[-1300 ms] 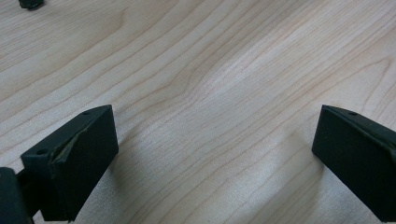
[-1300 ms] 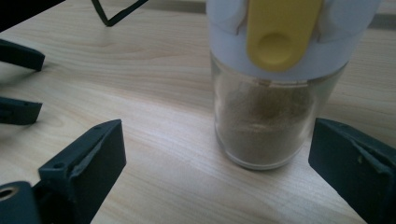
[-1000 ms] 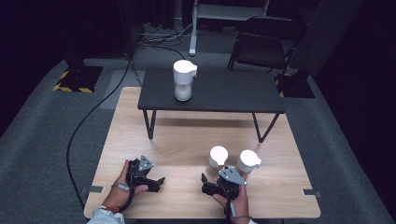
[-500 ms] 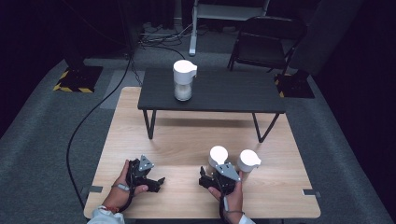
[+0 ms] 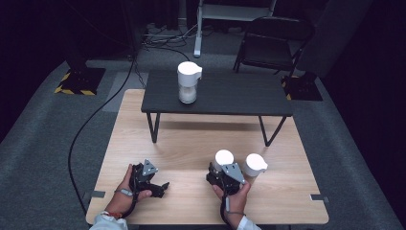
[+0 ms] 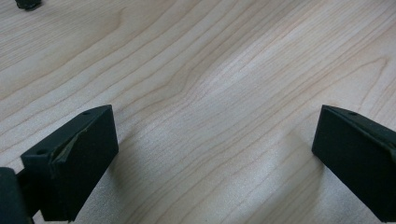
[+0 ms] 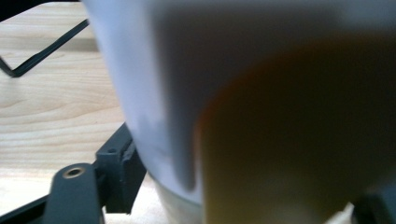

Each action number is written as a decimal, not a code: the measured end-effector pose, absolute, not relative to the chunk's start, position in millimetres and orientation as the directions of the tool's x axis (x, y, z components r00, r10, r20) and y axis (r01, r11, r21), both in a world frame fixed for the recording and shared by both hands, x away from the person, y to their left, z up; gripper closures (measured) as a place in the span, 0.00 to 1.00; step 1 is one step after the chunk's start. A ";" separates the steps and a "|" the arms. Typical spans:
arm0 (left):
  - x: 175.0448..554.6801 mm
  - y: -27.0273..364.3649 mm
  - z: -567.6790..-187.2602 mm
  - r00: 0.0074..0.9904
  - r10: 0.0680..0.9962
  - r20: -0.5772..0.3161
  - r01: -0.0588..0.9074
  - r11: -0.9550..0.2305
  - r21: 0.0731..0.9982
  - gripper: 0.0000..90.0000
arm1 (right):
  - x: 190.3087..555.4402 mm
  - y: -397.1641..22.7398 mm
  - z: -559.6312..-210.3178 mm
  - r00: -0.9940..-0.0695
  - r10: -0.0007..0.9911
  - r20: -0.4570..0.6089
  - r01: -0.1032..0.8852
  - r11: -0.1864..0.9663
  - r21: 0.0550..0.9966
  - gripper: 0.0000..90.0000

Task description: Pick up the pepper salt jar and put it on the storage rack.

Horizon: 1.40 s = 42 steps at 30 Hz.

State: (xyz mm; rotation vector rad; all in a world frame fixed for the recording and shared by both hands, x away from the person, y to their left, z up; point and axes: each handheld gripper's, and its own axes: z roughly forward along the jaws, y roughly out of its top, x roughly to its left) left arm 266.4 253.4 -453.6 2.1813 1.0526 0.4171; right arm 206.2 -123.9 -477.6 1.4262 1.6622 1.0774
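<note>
White cup (image 5: 224,158) between the right gripper (image 5: 225,176) fingers—second cup (image 5: 255,164) just beside; left gripper (image 5: 152,182) fingers wide.

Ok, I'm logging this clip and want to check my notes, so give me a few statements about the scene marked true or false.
1. A white dispenser stands on the small black table. True.
2. The left gripper is clamped on a cup. False: its jaws stand wide apart over bare wood.
3. Two white-topped containers stand on the wooden table. True: one right at the right gripper, another beside it.
4. The black chair stands on the wooden table. False: it stands on the floor beyond the black table.
5. The right gripper points away from the containers. False: one looms close between its jaws.
</note>
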 end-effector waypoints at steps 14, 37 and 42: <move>266.7 253.6 -453.5 0.627 0.779 -0.003 0.566 -0.452 0.689 0.00 | 202.0 -122.1 -477.8 -0.163 0.986 -0.020 0.390 0.084 0.917 0.33; 266.6 253.6 -453.5 0.627 0.779 -0.003 0.566 -0.452 0.689 0.00 | 192.4 -137.9 -463.6 -0.240 0.970 -0.045 0.360 0.131 0.924 0.33; 266.6 253.5 -453.5 0.627 0.779 -0.003 0.566 -0.452 0.689 0.00 | 191.2 -140.0 -460.1 -0.251 0.967 -0.046 0.356 0.137 0.924 0.33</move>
